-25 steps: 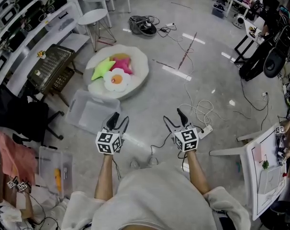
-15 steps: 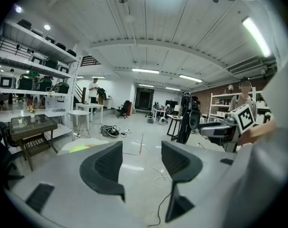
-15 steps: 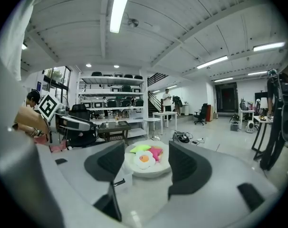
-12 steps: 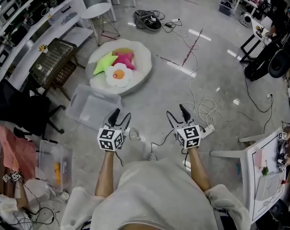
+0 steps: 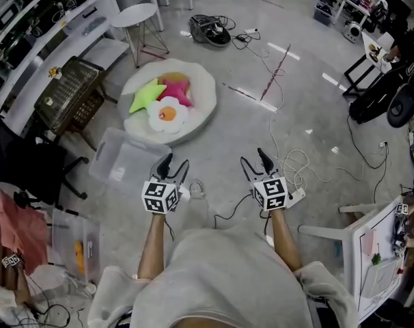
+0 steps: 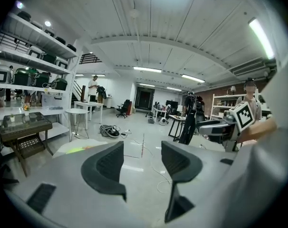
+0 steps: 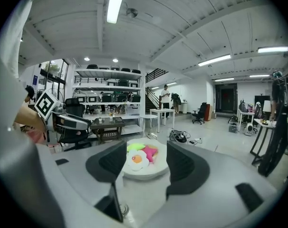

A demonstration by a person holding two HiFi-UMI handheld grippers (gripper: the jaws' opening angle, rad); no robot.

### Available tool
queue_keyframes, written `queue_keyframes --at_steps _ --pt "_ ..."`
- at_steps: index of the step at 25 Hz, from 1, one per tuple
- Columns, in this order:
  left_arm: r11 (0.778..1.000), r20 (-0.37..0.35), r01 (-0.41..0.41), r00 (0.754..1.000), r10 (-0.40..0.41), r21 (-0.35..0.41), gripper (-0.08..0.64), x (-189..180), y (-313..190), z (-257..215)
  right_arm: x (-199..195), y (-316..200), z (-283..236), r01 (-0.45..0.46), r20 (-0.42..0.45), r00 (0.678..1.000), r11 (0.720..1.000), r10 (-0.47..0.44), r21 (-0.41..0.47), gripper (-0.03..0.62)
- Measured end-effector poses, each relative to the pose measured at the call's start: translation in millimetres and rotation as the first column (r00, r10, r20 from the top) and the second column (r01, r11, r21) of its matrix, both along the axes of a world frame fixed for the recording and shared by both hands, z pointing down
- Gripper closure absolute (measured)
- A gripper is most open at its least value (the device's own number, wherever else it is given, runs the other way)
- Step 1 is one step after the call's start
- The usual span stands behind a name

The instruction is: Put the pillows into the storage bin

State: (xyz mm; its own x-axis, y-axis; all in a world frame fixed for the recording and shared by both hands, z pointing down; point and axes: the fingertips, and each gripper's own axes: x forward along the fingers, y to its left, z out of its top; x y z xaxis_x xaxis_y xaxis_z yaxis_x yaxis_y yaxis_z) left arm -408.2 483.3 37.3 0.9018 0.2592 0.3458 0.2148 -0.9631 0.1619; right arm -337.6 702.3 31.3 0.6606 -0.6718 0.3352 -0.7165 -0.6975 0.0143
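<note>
head view, as i read it: left gripper (image 5: 175,162) and right gripper (image 5: 253,158) are held out above the floor, both with jaws spread and nothing between them. the right jaws have just been closing a little. three pillows (image 5: 167,113) lie on a round white cushion (image 5: 197,80), well ahead. the clear storage bin (image 5: 125,168) sits between that cushion and the left gripper.

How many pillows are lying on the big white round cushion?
3: green star on the left, pink star on the right, egg pillow in front of both. Others may hide underneath.
</note>
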Motion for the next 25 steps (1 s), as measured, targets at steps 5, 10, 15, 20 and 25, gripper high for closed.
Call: queue_keyframes --at_steps 5,10,15,20,25 --pt "1.000 -0.007 -0.027 1.000 0.027 -0.014 0.327 70 -34 2 63 -37 2 -0.026 0.007 1.000 0.999 0.026 -0.022 0.347" --pt "0.998 -0.005 -0.058 0.998 0.058 -0.012 0.327 139 -78 -1 126 -84 -3 -0.056 0.013 0.998 0.998 0.057 -0.023 0.347" --pt "0.997 -0.008 -0.081 0.997 0.081 -0.010 0.327 199 -120 -2 184 -129 -5 -0.075 0.009 0.997 0.997 0.075 -0.030 0.339" --pt "0.994 -0.005 -0.110 0.994 0.110 -0.013 0.327 249 -152 4 220 -160 0 -0.099 0.015 0.995 0.995 0.099 -0.032 0.339" --pt "0.989 0.005 -0.147 0.989 0.147 -0.017 0.327 275 -160 9 233 -169 12 -0.121 0.043 0.991 0.991 0.123 -0.049 0.339"
